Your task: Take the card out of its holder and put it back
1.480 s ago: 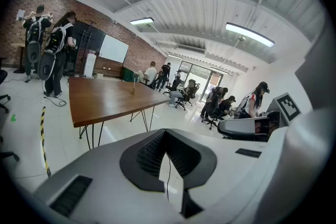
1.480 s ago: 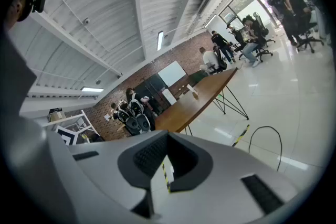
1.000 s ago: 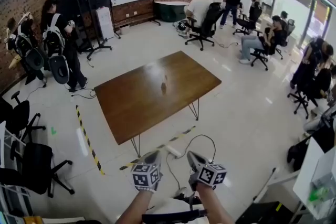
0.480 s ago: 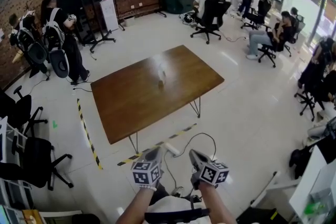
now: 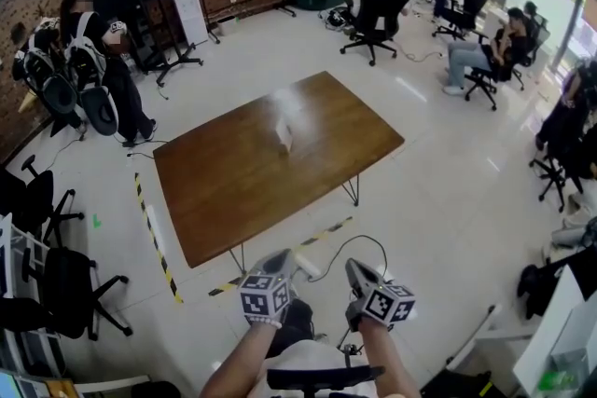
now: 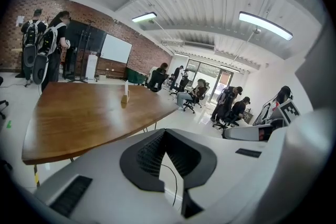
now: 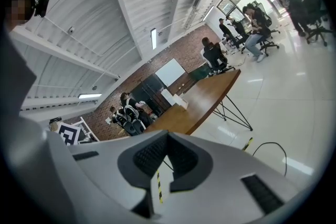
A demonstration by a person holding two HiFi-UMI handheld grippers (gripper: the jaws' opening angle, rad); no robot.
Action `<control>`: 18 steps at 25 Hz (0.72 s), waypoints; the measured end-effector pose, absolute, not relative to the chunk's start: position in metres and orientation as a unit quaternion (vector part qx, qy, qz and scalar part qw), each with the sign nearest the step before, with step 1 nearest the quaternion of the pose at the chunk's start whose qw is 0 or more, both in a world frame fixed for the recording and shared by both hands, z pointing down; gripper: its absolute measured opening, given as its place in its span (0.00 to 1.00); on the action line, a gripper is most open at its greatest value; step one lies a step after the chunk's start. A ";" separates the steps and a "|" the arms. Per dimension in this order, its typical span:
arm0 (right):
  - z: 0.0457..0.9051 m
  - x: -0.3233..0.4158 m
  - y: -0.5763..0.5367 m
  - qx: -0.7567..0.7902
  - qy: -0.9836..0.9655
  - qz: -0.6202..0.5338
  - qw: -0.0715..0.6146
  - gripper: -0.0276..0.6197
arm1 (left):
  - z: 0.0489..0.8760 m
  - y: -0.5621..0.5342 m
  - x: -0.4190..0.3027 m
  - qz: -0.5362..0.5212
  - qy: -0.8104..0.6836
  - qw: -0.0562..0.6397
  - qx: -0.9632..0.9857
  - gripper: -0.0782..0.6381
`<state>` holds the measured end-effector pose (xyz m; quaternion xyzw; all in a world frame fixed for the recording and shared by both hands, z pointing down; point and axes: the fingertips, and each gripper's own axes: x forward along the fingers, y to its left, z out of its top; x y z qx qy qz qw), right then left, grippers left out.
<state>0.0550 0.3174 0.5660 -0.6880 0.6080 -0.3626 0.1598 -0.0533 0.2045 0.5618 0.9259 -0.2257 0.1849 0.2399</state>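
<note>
Stretching across the middle of the room, the wooden table (image 5: pixel 233 182) carries a small holder (image 6: pixel 125 99) near its centre, with the white card (image 6: pixel 126 88) upright in it. The left gripper (image 5: pixel 283 262) and right gripper (image 5: pixel 355 269) hang well short of the table's near edge, each with its jaws together and nothing between them. I judge this to be the approach, with removal not yet begun. The next move calls for reaching the holder and parting one gripper's jaws around the card.
</note>
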 end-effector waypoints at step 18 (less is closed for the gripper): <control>0.553 0.133 0.129 -0.683 0.619 -0.361 0.144 0.05 | 0.554 0.027 0.029 0.177 -0.227 0.249 0.925 0.10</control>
